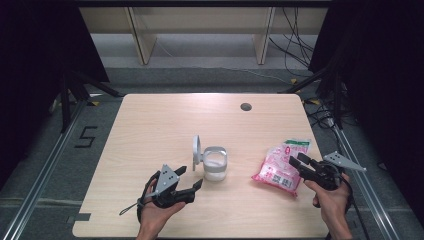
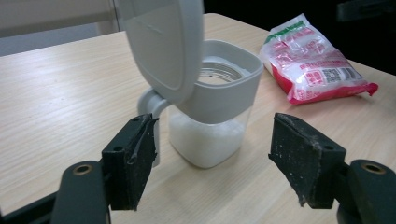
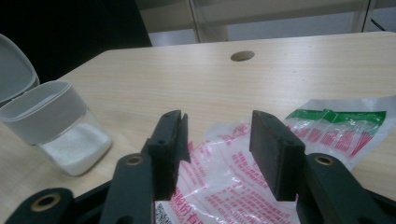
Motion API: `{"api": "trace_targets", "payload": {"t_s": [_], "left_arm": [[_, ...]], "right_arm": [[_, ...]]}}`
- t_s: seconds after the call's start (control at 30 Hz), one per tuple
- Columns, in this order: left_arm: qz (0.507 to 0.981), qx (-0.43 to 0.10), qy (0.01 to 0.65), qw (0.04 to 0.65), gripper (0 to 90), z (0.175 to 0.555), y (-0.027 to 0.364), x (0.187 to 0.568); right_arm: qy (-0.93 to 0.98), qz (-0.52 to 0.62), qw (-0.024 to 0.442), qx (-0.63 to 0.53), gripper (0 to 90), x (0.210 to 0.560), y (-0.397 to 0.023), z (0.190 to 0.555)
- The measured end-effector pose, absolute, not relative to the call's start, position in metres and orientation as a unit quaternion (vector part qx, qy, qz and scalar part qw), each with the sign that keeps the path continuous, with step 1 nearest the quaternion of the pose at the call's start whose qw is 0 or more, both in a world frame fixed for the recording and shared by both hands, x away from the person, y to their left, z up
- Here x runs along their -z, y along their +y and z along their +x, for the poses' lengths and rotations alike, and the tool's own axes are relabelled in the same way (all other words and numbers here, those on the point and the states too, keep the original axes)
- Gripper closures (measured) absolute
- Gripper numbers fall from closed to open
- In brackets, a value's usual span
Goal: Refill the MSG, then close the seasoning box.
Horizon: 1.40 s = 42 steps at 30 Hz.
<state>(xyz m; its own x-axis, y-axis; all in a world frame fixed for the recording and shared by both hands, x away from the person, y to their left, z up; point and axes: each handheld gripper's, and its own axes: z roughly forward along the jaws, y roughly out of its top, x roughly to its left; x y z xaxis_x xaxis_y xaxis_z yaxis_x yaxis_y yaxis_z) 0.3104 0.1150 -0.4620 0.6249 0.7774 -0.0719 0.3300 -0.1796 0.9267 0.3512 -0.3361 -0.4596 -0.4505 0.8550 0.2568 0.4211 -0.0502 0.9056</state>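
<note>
Nearest to me, my left gripper (image 1: 192, 179) sits low on the near left of the table (image 1: 150, 125), jaws spread wide with nothing between them, aimed at the jar (image 1: 215, 170) just beyond. Over on the near right, my right gripper (image 1: 296, 161) has its jaws parted about halfway; they hover right over the bag (image 1: 280, 167), and from the right gripper view the pads are not pressing on the plastic, so I've got hold of nothing there either.

One jar, near the middle of the table: clear square body (image 2: 208, 140), a layer of white grains in the bottom, a grey collar round the top. Its grey lid (image 2: 161, 44) is flipped open and stands upright on the hinge at the jar's left side.

One bag, to the right of the jar and well apart from it, lying flat: see-through plastic, pink and red print, a green band (image 3: 336, 115) at the far end, a small square code (image 2: 331, 74) on it. The near end is crumpled.

Farther off, one round hole (image 1: 245, 106) in the tabletop near the far edge. Two grippers, one jar, one lid, one bag.
</note>
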Motion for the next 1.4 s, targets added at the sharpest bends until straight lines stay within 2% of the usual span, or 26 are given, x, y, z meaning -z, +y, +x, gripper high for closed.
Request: {"api": "trace_targets", "payload": {"t_s": [0.33,0.53,0.73,0.8,0.83,0.9,0.97,1.17,1.2,1.23,1.4], "left_arm": [[0.736,-0.226,0.377,0.515,32.3,0.317,0.123,0.457],[0.73,-0.224,0.39,0.514,39.1,0.322,0.127,0.456],[0.735,-0.234,0.355,0.528,68.2,0.328,0.129,0.456],[0.737,-0.236,0.351,0.528,76.3,0.331,0.129,0.455],[0.737,-0.239,0.35,0.527,79.8,0.331,0.128,0.455],[0.744,-0.248,0.338,0.521,84.4,0.334,0.127,0.454],[0.742,-0.249,0.338,0.523,87.1,0.335,0.127,0.454],[0.743,-0.249,0.339,0.52,89.3,0.338,0.123,0.451],[0.743,-0.248,0.34,0.52,89.3,0.339,0.123,0.451],[0.745,-0.252,0.335,0.519,89.3,0.34,0.122,0.451],[0.744,-0.252,0.34,0.517,89.3,0.344,0.123,0.451]], "right_arm": [[0.675,0.486,0.186,-0.522,50.1,0.461,-0.328,0.337],[0.688,0.471,0.19,-0.519,48.7,0.461,-0.324,0.331],[0.696,0.454,0.192,-0.523,47.7,0.462,-0.317,0.325],[0.693,0.466,0.176,-0.521,47.7,0.463,-0.314,0.321],[0.695,0.452,0.183,-0.529,47.7,0.465,-0.315,0.323],[0.697,0.457,0.176,-0.524,47.7,0.464,-0.313,0.319],[0.693,0.463,0.166,-0.527,47.8,0.465,-0.311,0.317],[0.706,0.44,0.185,-0.522,47.8,0.466,-0.309,0.315],[0.708,0.443,0.174,-0.522,47.8,0.465,-0.309,0.313],[0.71,0.437,0.188,-0.519,47.8,0.465,-0.31,0.314],[0.704,0.441,0.17,-0.53,47.8,0.466,-0.307,0.31]]}}
